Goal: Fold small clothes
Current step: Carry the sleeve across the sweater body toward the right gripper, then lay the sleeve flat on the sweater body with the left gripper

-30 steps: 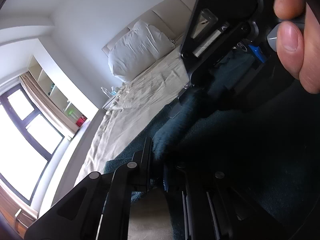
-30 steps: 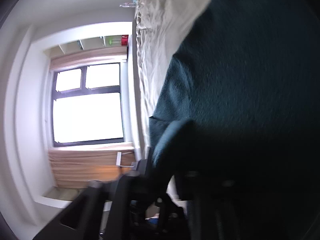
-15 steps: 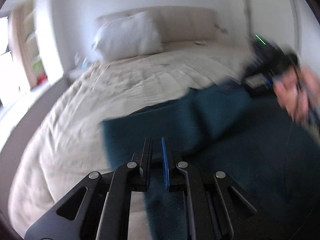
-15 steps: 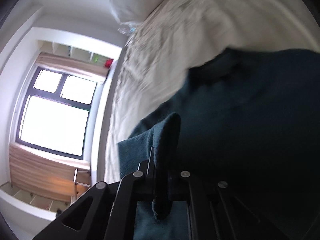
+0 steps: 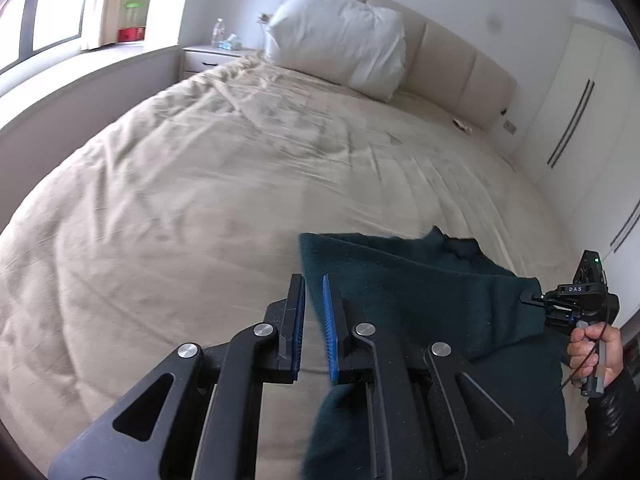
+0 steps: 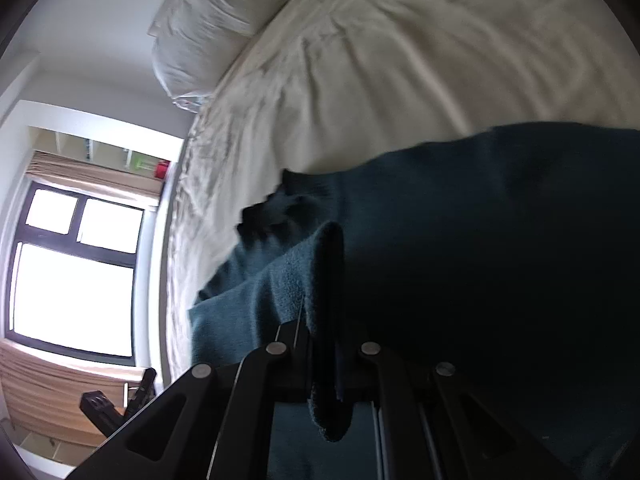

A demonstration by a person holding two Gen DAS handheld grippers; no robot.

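The dark teal fleece garment [image 5: 420, 292] is spread on the near right part of the bed, on the cream duvet [image 5: 208, 184]. One edge of it is clamped between the fingers of the right gripper [image 6: 324, 344], and the cloth is seen to run into the closed jaws and hang out below them. In the left wrist view this gripper [image 5: 576, 300] is held out to the right by the person's hand [image 5: 596, 350], probably so that the edge is kept taut and the fabric can be laid flat for a fold. The left gripper [image 5: 314, 312] is released: a clear gap is seen between its blue pads [image 5: 329, 332], and nothing is held in it. It is poised just beside the left edge of the garment, probably to take that edge next.

The duvet is wrinkled and soft, so the cloth may drag on it. A white pillow [image 5: 340, 40] is leaned against the padded headboard [image 5: 452, 56]. A nightstand [image 5: 208, 58] with a water bottle [image 5: 217, 32] is placed near the window [image 6: 76, 276].
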